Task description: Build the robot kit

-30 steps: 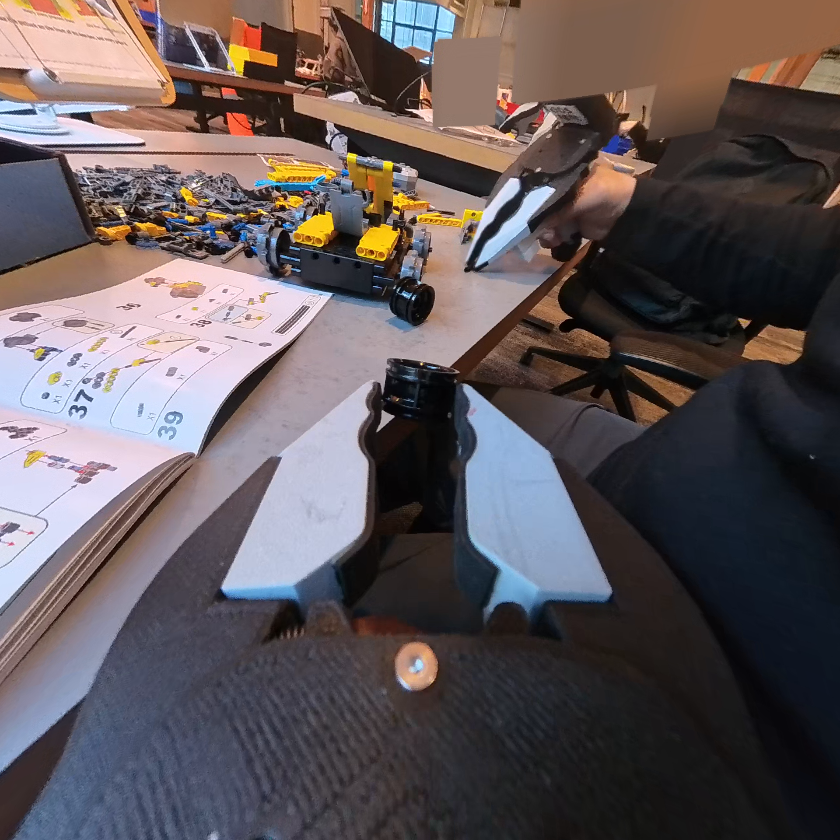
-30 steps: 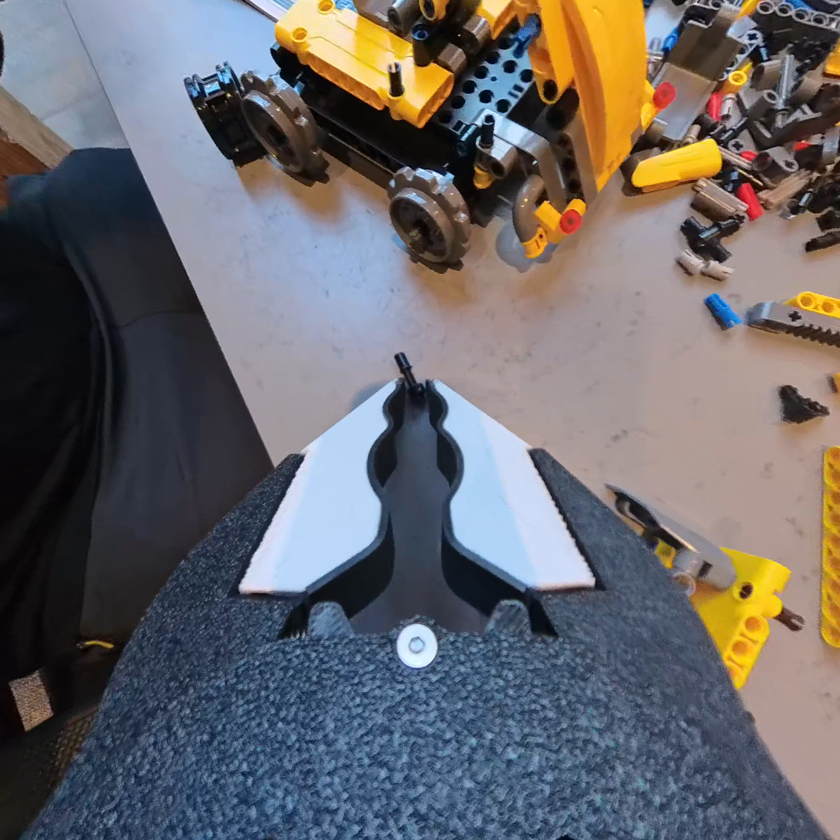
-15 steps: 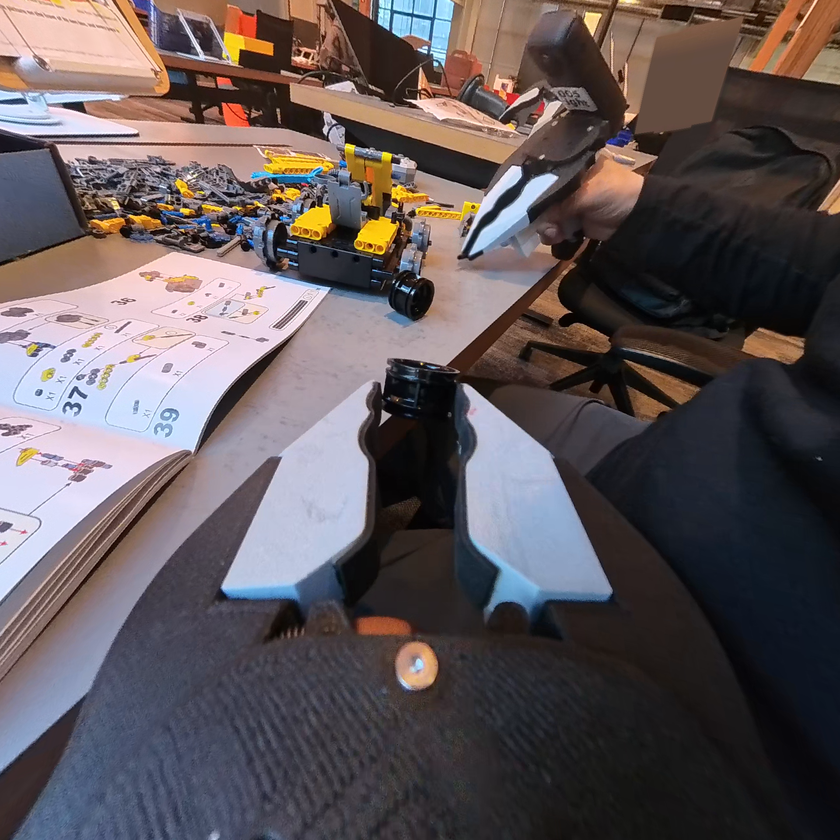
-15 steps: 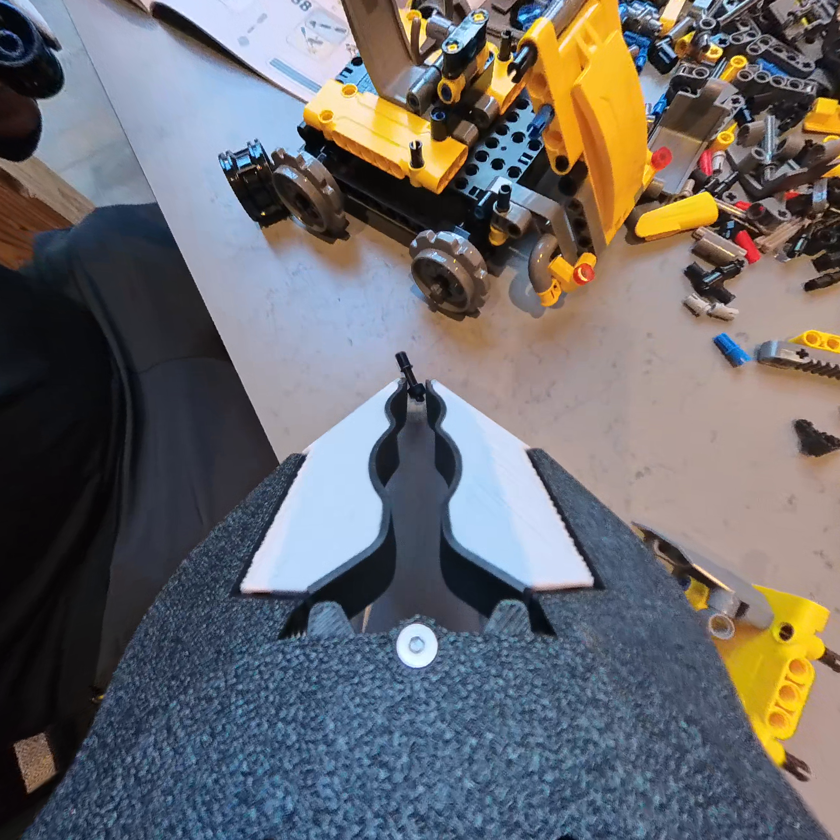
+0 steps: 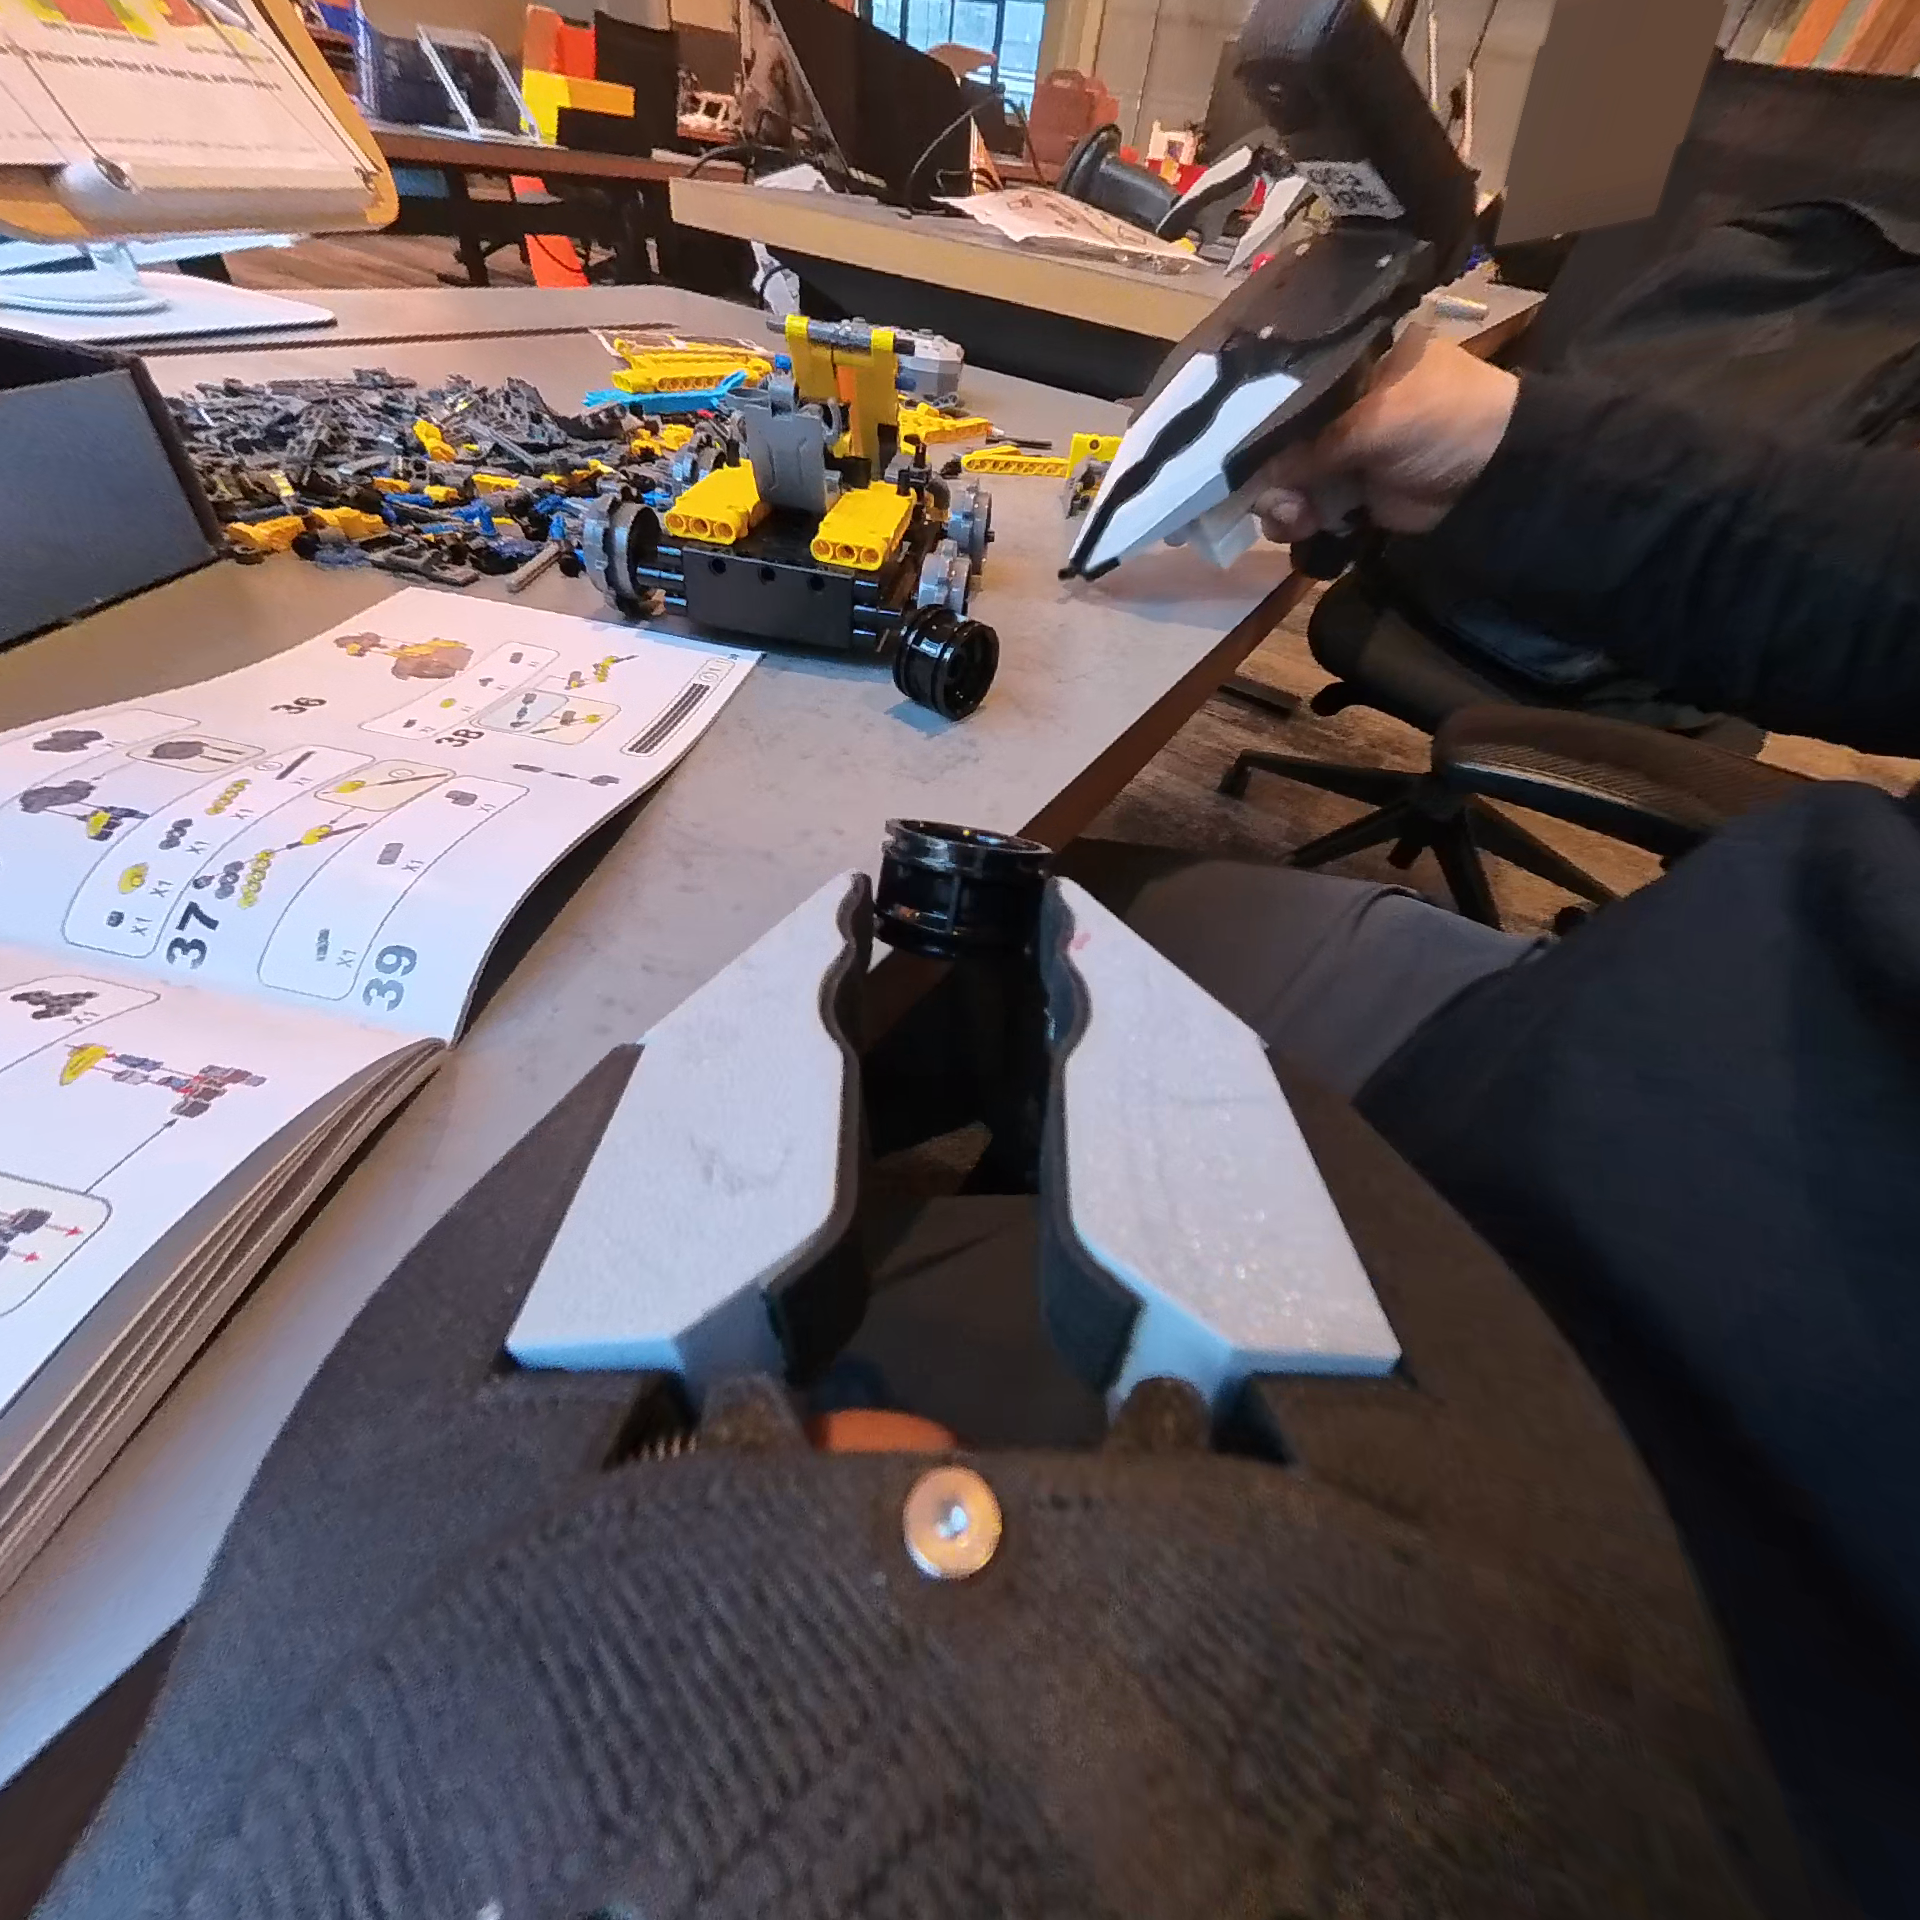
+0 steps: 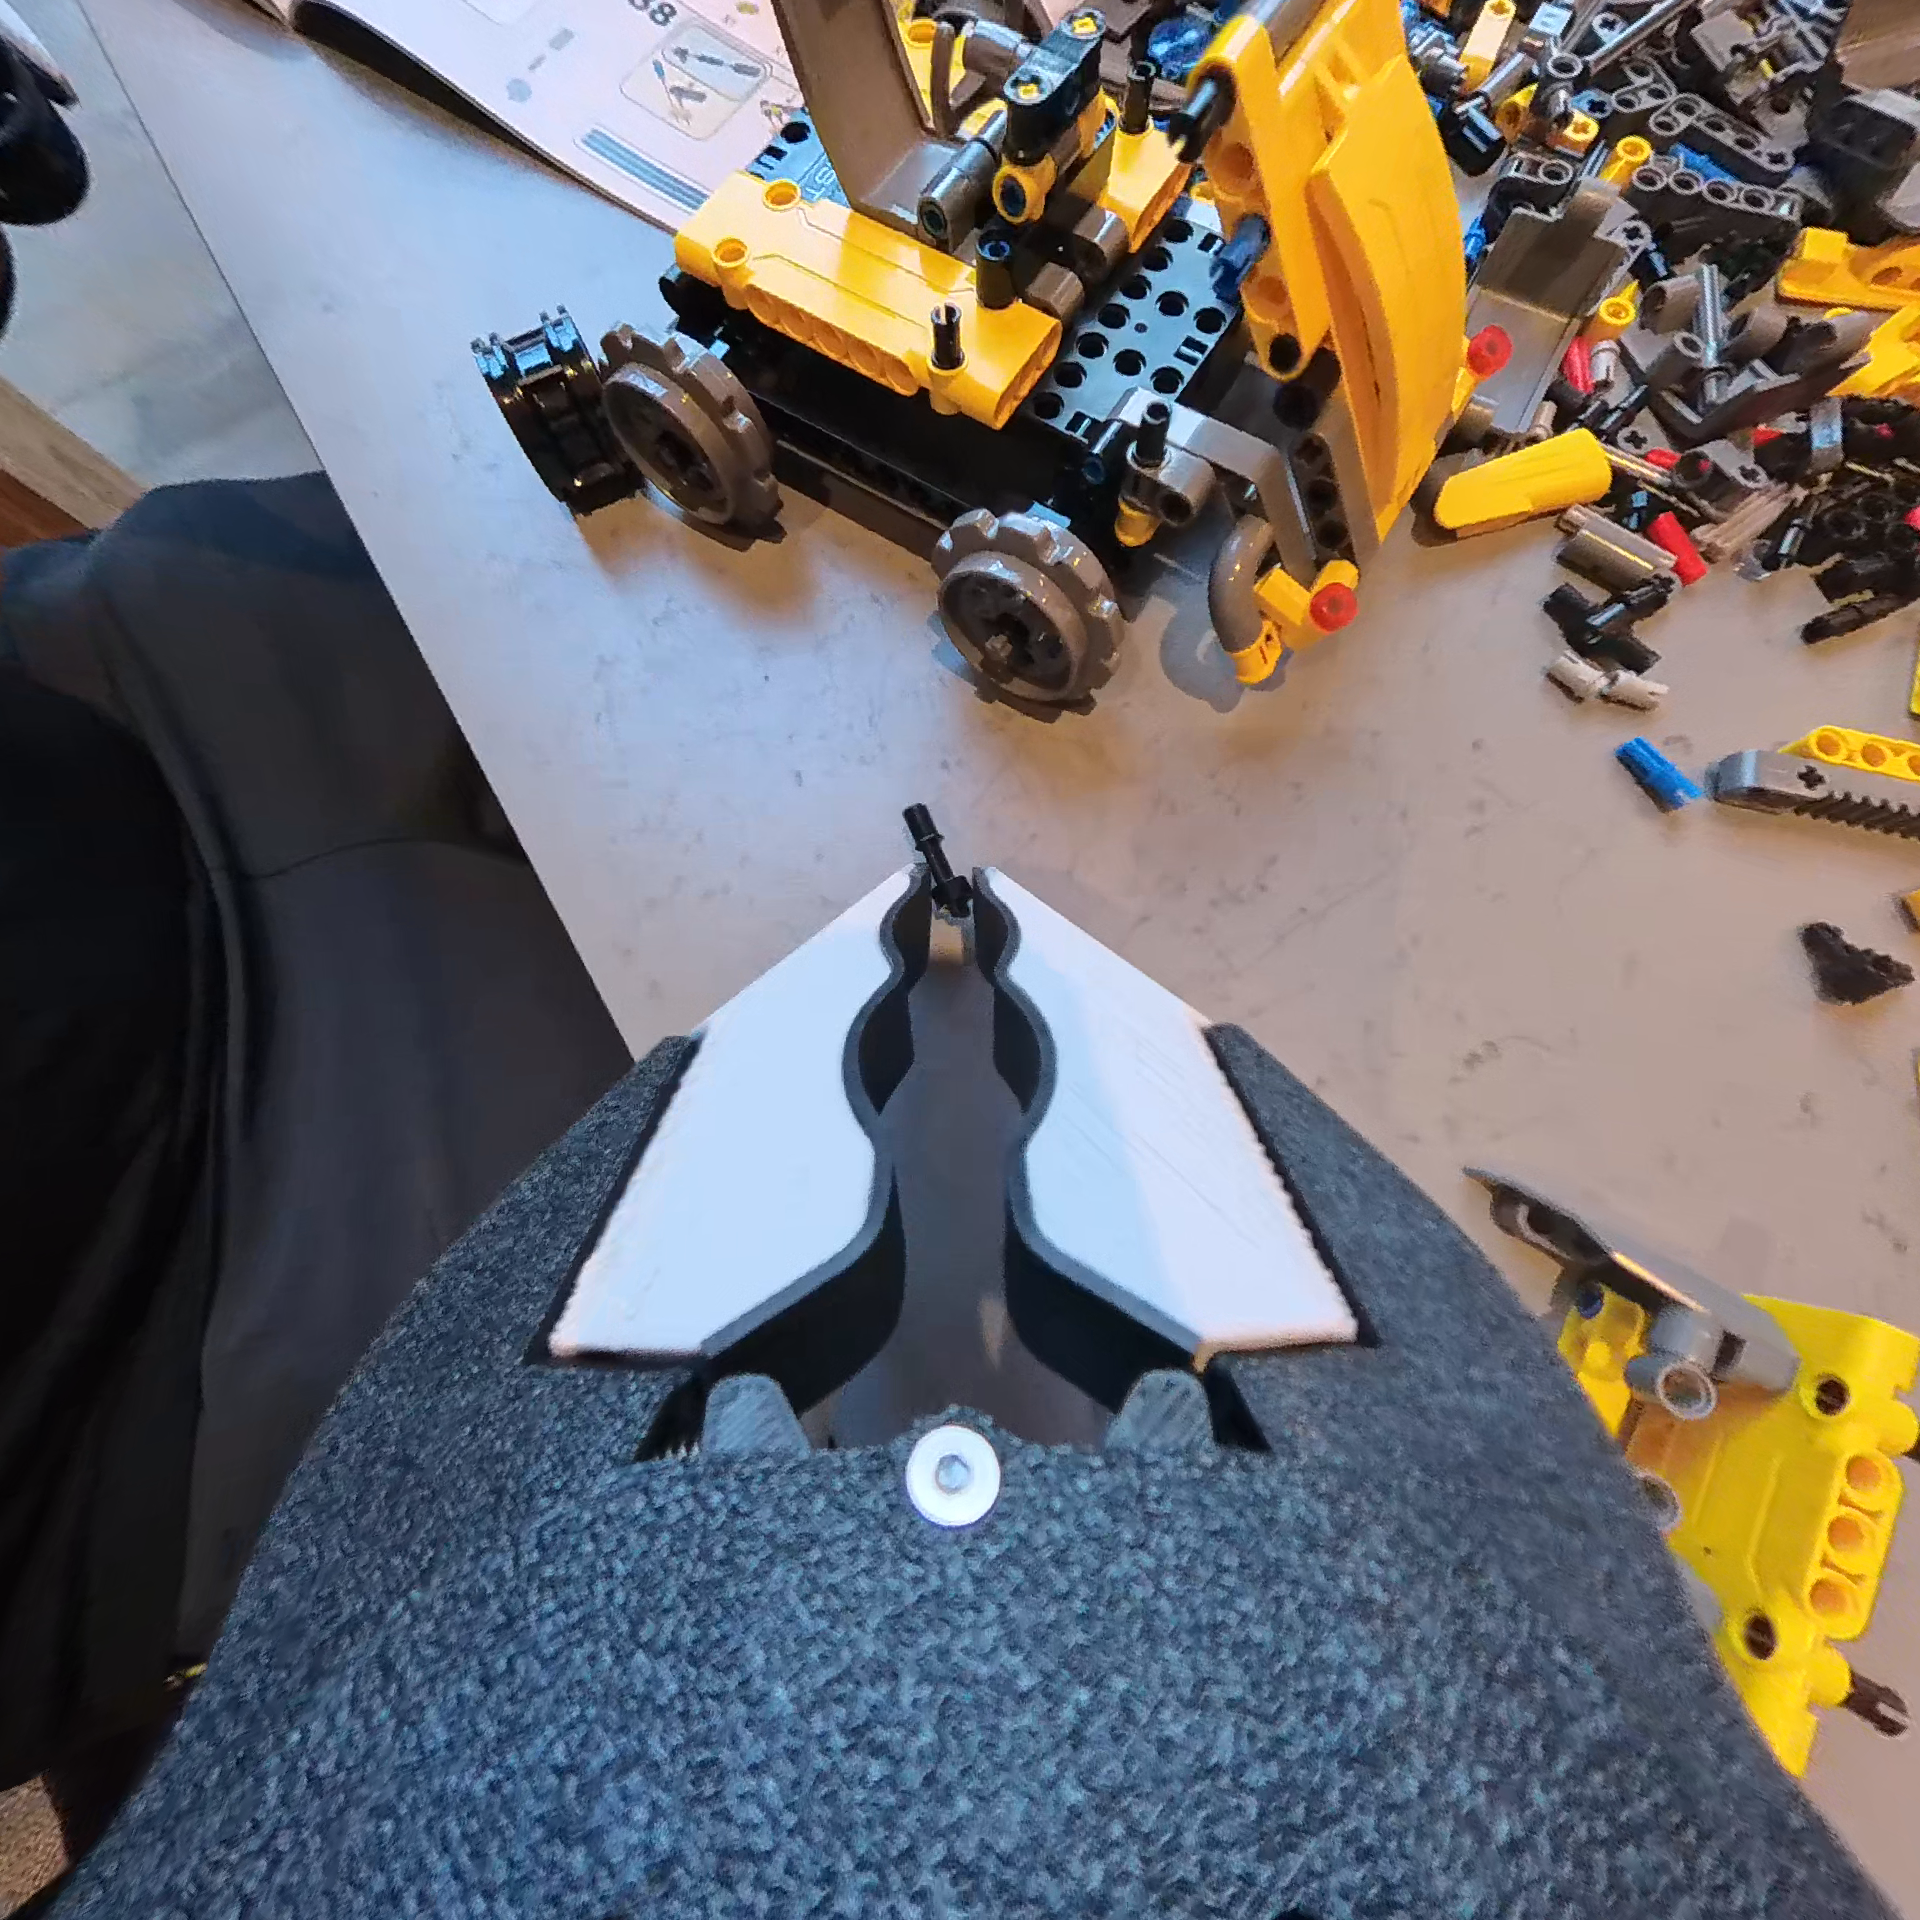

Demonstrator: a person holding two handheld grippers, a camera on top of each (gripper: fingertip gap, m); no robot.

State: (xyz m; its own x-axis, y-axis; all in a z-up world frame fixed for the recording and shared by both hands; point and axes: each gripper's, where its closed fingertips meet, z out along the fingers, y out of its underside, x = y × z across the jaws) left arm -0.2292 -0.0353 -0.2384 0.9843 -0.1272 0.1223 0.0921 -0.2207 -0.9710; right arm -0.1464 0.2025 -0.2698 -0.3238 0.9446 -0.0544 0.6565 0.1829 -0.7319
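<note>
My left gripper (image 5: 954, 902) is shut on a black wheel rim (image 5: 961, 881) and holds it over the table's near edge. My right gripper (image 6: 948, 891) is shut on a small black pin (image 6: 932, 854) that sticks out past its tips, a little above the table. The right gripper also shows in the left wrist view (image 5: 1081, 569), held by a hand to the right of the yellow and black brick vehicle (image 5: 805, 530). The vehicle (image 6: 1018, 343) stands ahead of the right gripper, with grey toothed wheels (image 6: 1023, 613) and one black rim (image 6: 549, 405) at its end.
An open instruction booklet (image 5: 260, 894) lies at the left. A heap of loose grey, black, yellow and blue parts (image 5: 395, 457) lies behind the vehicle, and also shows in the right wrist view (image 6: 1714, 312). A yellow part (image 6: 1787, 1496) lies at the right. An office chair (image 5: 1507, 748) stands beyond the table edge. Across from one pair of fingers to the other is roughly 25 centimeters.
The right gripper has pulled back and risen from the vehicle, still holding the pin. The left gripper keeps its hold on the rim and has hardly moved.
</note>
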